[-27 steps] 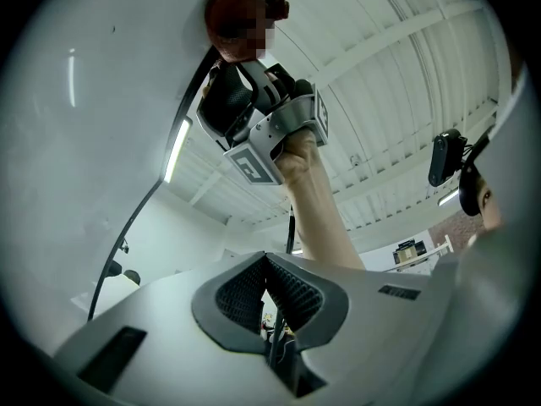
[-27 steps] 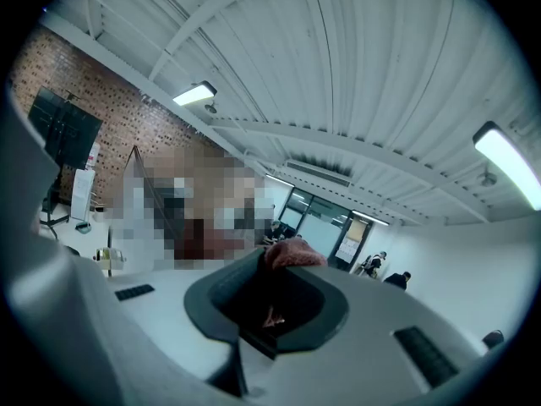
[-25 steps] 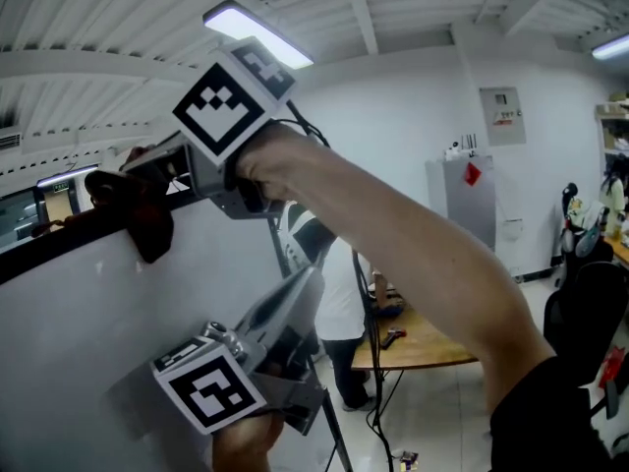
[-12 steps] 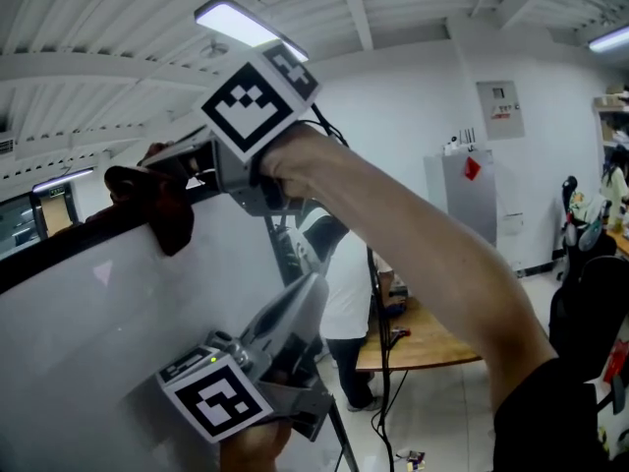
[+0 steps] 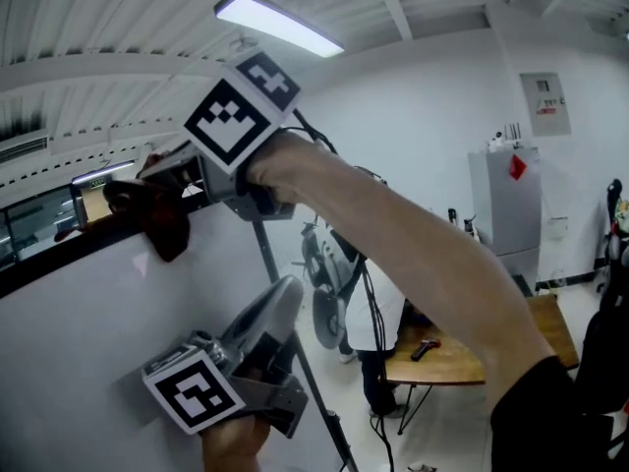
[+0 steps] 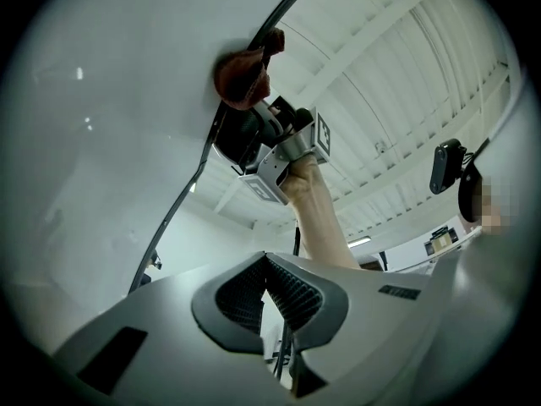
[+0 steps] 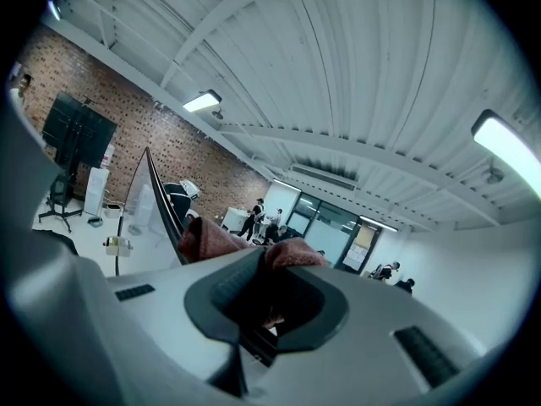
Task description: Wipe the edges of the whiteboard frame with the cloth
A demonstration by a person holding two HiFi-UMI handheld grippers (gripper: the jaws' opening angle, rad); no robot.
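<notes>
Right gripper view: your right gripper (image 7: 264,299) clamps the cloth (image 7: 296,254) on the whiteboard frame (image 5: 41,258) top edge. It has slid slightly cornerward, so wiping progresses. Left gripper (image 6: 265,290) closed, empty, below the frame.

Your cloth (image 5: 149,214) is dark red and bunched up. It sits draped over the top edge of the whiteboard frame (image 5: 54,251) at the upper left of the head view, with one fold hanging down onto the white board face. The jaws of your right gripper (image 7: 266,293) are pinched on it. The frame is a thin black band that slants up toward the right across the picture.
</notes>
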